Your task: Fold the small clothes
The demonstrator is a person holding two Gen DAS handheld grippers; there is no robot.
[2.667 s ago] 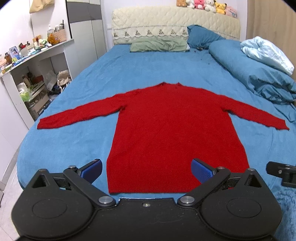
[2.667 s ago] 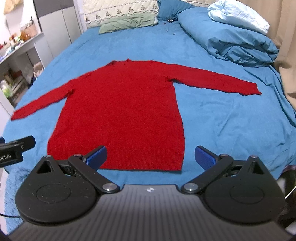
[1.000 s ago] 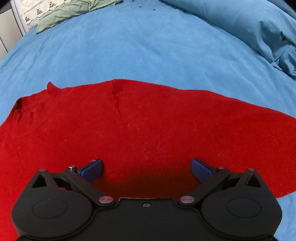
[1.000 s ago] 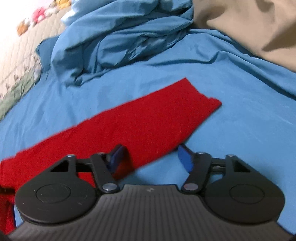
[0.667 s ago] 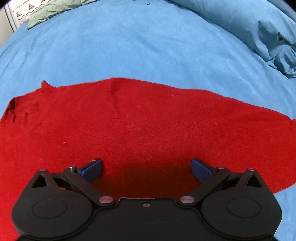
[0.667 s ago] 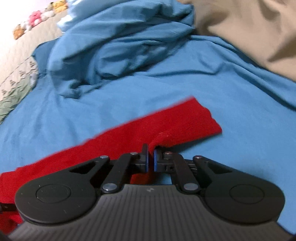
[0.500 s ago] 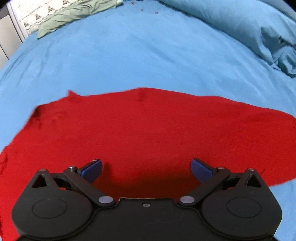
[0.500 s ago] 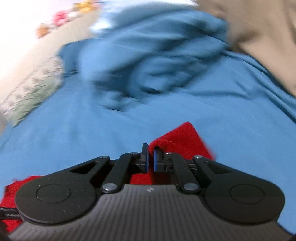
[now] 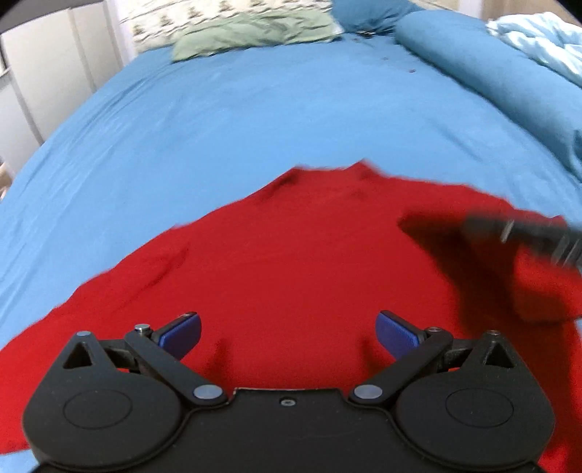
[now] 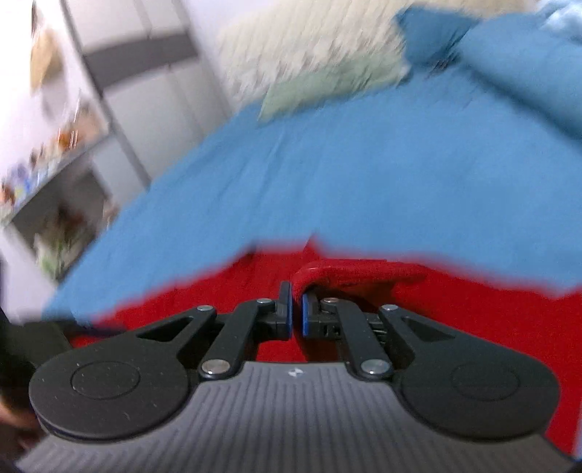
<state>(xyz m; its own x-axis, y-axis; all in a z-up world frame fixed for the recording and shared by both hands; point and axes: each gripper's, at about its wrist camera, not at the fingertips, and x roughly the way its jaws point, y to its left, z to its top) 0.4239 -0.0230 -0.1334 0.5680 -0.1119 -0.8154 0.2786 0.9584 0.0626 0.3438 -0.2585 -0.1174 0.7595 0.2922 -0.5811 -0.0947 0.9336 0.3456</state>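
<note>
Our right claw (image 10: 296,313) now pinches the cuff of the red knitted sweater (image 9: 291,262), carried from bare sheet to over its body. Our left claw (image 9: 287,331) hangs spread above the knit, the blue bedsheet (image 9: 254,109) beyond it.

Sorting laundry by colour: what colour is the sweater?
Solid red sweater, clearest in the left wrist view.

A wide stretch of bare blue bed (image 9: 254,109) is left open across the middle of the left wrist view, above the red sweater (image 9: 291,262). Passage at the upper right is blocked by a rolled blue duvet (image 9: 491,72); the top centre is closed off by a green pillow (image 9: 254,32). At the right edge, room is taken up by the blurred right tool (image 9: 523,233).
</note>
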